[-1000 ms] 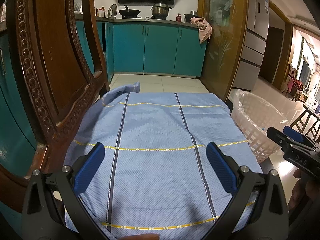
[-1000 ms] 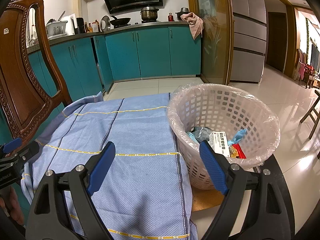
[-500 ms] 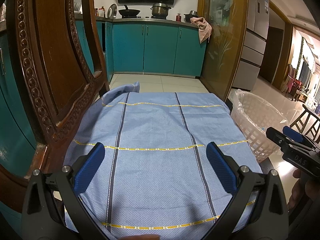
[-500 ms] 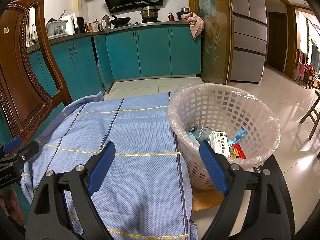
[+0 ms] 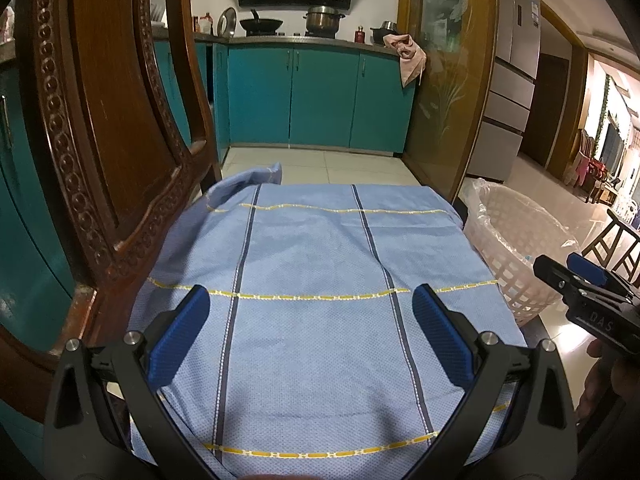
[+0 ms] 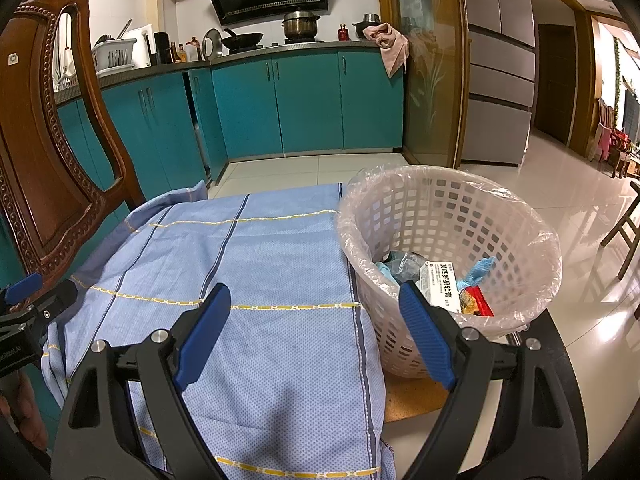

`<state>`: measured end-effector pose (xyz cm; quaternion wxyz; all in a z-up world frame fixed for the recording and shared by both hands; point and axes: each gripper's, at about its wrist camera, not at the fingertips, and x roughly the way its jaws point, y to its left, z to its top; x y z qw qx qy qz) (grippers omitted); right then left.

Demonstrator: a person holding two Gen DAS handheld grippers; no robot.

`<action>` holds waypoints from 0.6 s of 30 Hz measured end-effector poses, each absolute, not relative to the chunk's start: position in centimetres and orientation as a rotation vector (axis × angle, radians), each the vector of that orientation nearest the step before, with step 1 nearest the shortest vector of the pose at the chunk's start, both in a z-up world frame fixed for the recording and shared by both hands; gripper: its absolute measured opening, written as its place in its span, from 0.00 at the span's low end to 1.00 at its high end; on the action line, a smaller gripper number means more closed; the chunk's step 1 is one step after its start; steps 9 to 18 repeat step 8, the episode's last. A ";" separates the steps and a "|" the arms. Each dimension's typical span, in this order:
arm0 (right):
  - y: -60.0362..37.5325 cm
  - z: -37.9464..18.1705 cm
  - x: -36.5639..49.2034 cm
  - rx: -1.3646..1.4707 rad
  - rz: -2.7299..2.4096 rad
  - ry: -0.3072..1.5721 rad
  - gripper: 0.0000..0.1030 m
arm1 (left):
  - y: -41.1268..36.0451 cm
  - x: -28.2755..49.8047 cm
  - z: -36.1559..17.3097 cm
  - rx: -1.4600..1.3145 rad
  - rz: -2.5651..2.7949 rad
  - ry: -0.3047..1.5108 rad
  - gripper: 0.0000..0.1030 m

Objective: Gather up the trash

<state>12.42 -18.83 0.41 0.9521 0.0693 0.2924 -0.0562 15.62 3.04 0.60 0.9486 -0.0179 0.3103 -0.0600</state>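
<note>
A white lattice trash basket [image 6: 448, 216] lined with a clear plastic bag stands at the right edge of the blue striped cloth [image 6: 256, 264]. Inside it lie a white medicine box [image 6: 442, 286], a blue wrapper, a red packet and crumpled plastic. The basket also shows in the left wrist view [image 5: 516, 240]. My left gripper [image 5: 308, 334] is open and empty over the cloth [image 5: 316, 264]. My right gripper [image 6: 316, 330] is open and empty, near the basket's left side. No loose trash shows on the cloth.
A carved wooden chair back [image 5: 104, 128] stands close on the left, also in the right wrist view [image 6: 44, 152]. Teal kitchen cabinets [image 6: 304, 104] and a tiled floor lie behind. A wooden door frame [image 5: 452, 80] and a fridge [image 6: 500, 60] stand to the right.
</note>
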 end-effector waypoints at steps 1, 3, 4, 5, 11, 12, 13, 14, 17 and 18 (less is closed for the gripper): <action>-18.8 0.4 12.4 0.141 -0.114 0.595 0.82 | 3.1 15.7 0.5 -0.040 -0.123 0.635 0.98; -18.8 0.4 12.4 0.141 -0.114 0.594 0.82 | 3.2 15.8 0.5 -0.037 -0.123 0.634 0.98; -18.8 0.4 12.4 0.141 -0.114 0.594 0.82 | 3.1 15.8 0.5 -0.035 -0.124 0.632 0.98; -18.8 0.4 12.4 0.142 -0.113 0.594 0.82 | 3.2 15.7 0.6 -0.034 -0.125 0.631 0.98; -19.0 0.6 12.3 0.151 -0.109 0.589 0.82 | 3.1 15.7 0.5 -0.028 -0.129 0.633 0.98; -19.0 0.6 12.3 0.151 -0.109 0.589 0.82 | 3.1 15.7 0.5 -0.028 -0.129 0.633 0.98; -19.0 0.6 12.3 0.151 -0.109 0.589 0.82 | 3.1 15.7 0.5 -0.028 -0.129 0.633 0.98; -19.0 0.6 12.3 0.151 -0.109 0.589 0.82 | 3.1 15.7 0.5 -0.028 -0.129 0.633 0.98; -19.0 0.6 12.3 0.151 -0.109 0.589 0.82 | 3.1 15.7 0.5 -0.028 -0.129 0.633 0.98; -19.0 0.6 12.3 0.151 -0.109 0.589 0.82 | 3.1 15.7 0.5 -0.028 -0.129 0.633 0.98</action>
